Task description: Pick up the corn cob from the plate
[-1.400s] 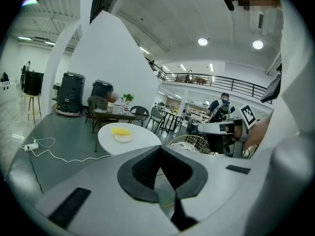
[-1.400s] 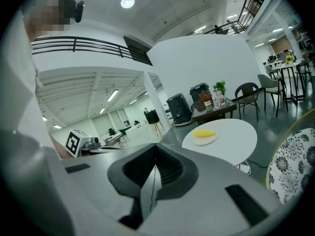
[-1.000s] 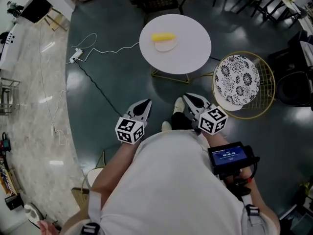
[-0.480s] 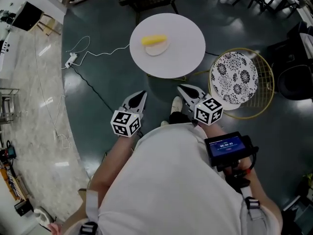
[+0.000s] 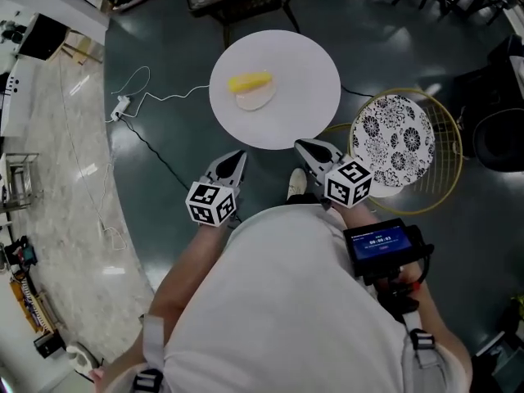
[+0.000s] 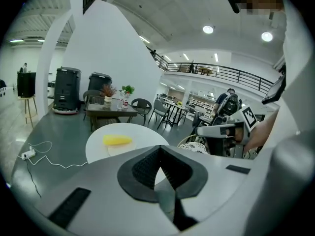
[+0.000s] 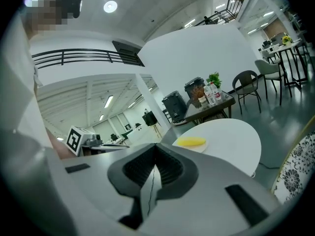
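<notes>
Corn cob [image 5: 249,82] lies across a small pale plate [image 5: 257,101] on the left half of the round white table [image 5: 307,97]. The person stands close before this table and holds both tools low. The left gripper [image 5: 237,159] has its jaws pressed together, with nothing between them. The right gripper [image 5: 306,147] is closed and empty too. Both are well apart from the cob. A patterned chair [image 5: 399,137] stands just beside the table.

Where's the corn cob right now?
In the head view, the corn cob lies on a plate on the round white table, left of its centre.
</notes>
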The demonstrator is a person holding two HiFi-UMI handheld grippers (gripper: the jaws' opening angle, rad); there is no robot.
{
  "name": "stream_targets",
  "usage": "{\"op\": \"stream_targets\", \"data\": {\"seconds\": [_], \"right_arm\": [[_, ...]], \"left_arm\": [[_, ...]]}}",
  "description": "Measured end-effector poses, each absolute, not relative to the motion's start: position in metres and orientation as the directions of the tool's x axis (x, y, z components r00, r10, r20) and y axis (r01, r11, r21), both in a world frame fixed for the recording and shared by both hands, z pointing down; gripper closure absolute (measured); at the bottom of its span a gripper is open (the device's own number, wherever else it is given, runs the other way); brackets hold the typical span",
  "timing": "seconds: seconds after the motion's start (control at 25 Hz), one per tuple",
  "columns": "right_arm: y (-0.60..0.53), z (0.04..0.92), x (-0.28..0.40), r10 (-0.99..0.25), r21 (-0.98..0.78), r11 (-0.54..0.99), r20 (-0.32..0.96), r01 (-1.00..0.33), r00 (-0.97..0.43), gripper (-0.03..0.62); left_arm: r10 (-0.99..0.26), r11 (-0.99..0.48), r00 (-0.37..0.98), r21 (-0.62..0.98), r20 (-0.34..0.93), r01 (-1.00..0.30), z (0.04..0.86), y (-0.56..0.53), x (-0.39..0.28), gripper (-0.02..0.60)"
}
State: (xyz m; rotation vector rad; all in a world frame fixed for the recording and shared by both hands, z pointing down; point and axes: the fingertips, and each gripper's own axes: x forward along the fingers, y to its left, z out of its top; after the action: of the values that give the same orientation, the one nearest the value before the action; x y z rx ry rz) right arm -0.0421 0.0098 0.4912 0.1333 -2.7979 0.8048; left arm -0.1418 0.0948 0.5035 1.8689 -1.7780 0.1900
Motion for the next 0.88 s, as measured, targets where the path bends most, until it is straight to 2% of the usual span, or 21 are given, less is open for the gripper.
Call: {"op": "stream_targets", "data": {"seconds": [0.28, 0.88], "right_arm": [[-0.051, 0.505, -0.052, 0.003, -0.543, 0.831, 0.222, -0.121, -0.975, 0.586], [-0.066, 0.508, -0.056, -0.023, -0.561, 0.81, 0.259, -0.17, -0.966, 0.586]], "left_arm": [[-0.859, 0.051, 0.094, 0.266, 0.504, -0.962, 0.517, 0.035, -0.15, 0.575], [-0.783, 0.035, 0.106, 0.213, 0.613, -0.977, 0.53, 0.024, -0.177, 0.575]]}}
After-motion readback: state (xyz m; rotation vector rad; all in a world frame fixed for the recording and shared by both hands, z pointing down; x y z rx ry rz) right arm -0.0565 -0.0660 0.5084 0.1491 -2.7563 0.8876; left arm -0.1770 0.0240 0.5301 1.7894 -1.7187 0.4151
